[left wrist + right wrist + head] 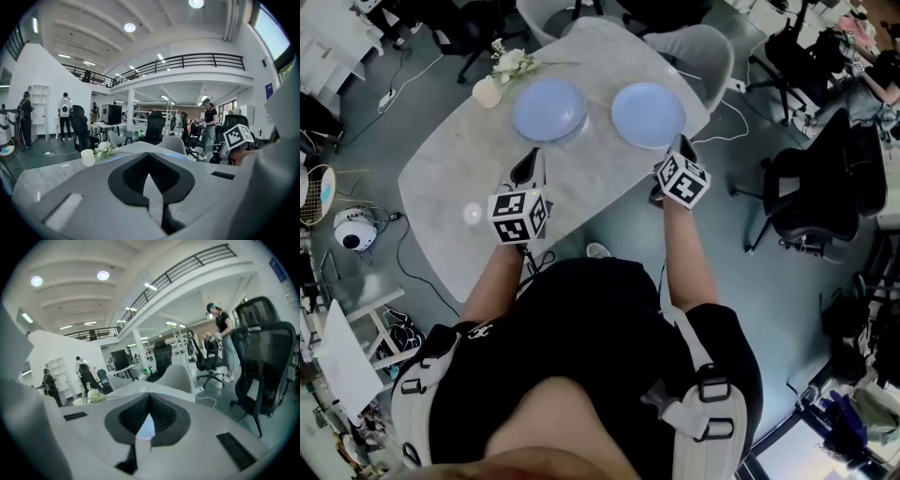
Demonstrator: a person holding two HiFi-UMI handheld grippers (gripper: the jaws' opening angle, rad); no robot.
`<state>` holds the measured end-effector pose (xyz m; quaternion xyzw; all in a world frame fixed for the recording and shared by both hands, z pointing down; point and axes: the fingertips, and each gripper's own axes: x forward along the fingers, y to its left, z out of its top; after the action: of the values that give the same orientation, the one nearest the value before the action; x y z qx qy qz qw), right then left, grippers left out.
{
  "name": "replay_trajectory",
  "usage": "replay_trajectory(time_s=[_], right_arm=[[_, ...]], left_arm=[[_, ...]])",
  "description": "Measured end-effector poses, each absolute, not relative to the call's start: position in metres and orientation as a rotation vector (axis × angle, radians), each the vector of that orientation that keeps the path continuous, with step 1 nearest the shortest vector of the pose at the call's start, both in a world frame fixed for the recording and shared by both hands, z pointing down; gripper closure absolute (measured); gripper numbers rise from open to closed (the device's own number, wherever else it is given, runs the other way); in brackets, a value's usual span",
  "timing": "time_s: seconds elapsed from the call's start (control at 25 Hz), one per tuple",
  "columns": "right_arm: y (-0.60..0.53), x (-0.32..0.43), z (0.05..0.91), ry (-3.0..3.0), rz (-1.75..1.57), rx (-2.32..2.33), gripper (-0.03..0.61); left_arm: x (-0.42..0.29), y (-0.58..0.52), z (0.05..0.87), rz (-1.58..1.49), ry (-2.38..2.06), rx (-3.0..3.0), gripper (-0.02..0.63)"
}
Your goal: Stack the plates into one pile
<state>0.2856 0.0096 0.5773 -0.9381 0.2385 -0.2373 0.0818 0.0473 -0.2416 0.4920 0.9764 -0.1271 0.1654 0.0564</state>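
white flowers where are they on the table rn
In the head view the white flowers lie at the far left end of the table, just beyond the cream cup and left of the left blue plate.

Both forearms reached toward twelve o'clock; left gripper (530, 164) sat at eleven, right gripper (682, 148) at one; both jaw pairs were closed, empty

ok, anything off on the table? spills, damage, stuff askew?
Nothing stands out. The left plate and right plate lie flat, intact and apart on the table; the cup and flowers sit at its far left corner. No spill visible.
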Motion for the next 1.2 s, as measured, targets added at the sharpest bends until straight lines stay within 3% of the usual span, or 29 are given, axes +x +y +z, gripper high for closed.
replay_trajectory(time_s=[0.4, 1.2], right_arm=[[-0.060, 0.209, 0.400, 1.158, 0.054, -2.896, 0.571], [-0.174, 0.092, 0.420, 1.533, -0.066, -2.698, 0.571]], left_arm=[[0.052, -0.240, 0.446, 0.324, -0.353, 3.005, 0.611], [-0.032, -0.280, 0.446, 0.267, -0.504, 2.930, 0.609]])
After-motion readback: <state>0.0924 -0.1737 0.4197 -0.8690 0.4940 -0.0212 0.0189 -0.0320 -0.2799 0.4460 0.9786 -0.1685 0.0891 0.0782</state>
